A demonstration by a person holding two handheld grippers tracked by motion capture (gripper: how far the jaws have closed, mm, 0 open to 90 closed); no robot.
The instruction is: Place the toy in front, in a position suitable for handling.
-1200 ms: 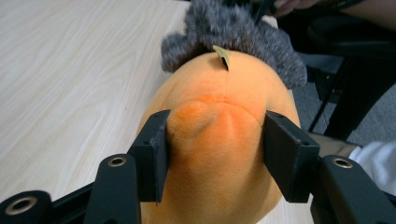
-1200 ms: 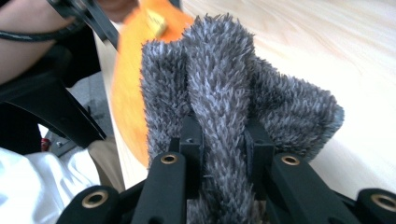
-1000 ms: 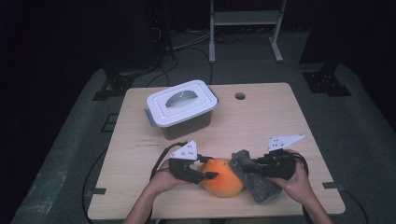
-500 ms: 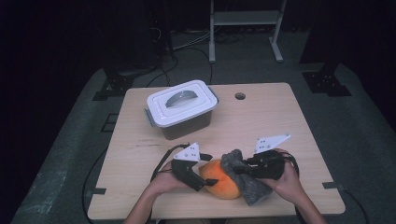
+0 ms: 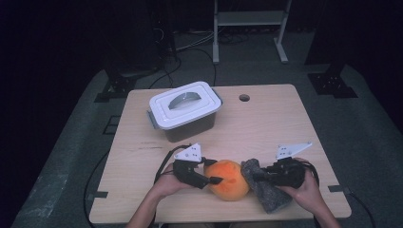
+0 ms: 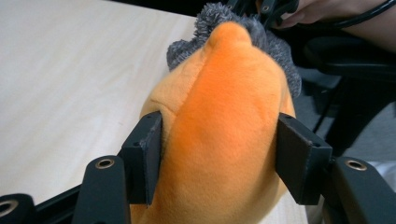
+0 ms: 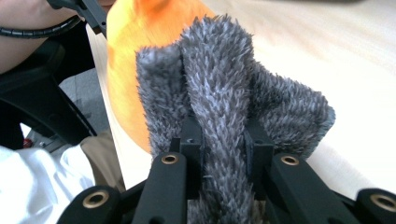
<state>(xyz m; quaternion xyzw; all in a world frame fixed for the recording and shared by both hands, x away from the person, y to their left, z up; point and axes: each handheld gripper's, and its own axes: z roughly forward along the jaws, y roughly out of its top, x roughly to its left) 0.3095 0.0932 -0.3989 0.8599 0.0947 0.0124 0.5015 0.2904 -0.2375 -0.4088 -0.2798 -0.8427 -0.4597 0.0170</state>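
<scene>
Left gripper view: orange plush toy point(image 6: 224, 140) between closing jaws.

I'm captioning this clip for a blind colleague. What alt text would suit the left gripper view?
An orange plush toy sits between the left tongs, whose two black pads press into its sides just after closing in on it. Behind it lies a grey fuzzy cloth on the pale wooden table, with the person's other hand at the top right.
</scene>
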